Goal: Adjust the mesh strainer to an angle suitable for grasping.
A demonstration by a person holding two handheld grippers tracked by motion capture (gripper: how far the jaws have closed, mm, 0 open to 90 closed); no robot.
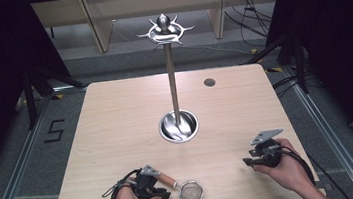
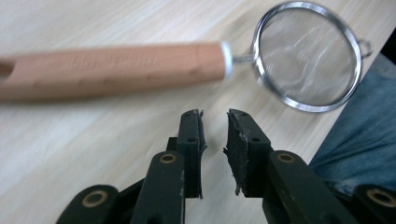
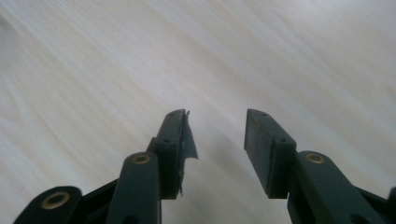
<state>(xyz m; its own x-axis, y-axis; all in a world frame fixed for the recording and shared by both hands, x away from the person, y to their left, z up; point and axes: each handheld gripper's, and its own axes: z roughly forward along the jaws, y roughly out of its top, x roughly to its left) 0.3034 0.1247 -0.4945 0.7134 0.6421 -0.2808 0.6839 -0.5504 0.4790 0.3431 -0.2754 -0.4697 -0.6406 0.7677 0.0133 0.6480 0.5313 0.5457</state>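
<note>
The strainer point(image 1: 182, 188) lies flat at the table's point(image 1: 116, 121) 6 o'clock edge, its wooden handle toward 10 o'clock, ready for the left gripper point(image 2: 215, 122), whose jaws are slightly spread and pinch nothing

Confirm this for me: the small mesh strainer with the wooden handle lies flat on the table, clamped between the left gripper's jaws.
Not clamped. The strainer does lie flat on the table, but the left gripper view shows the left gripper with its jaws slightly apart and nothing between them; the wooden handle lies just beyond the tips, untouched.
</note>
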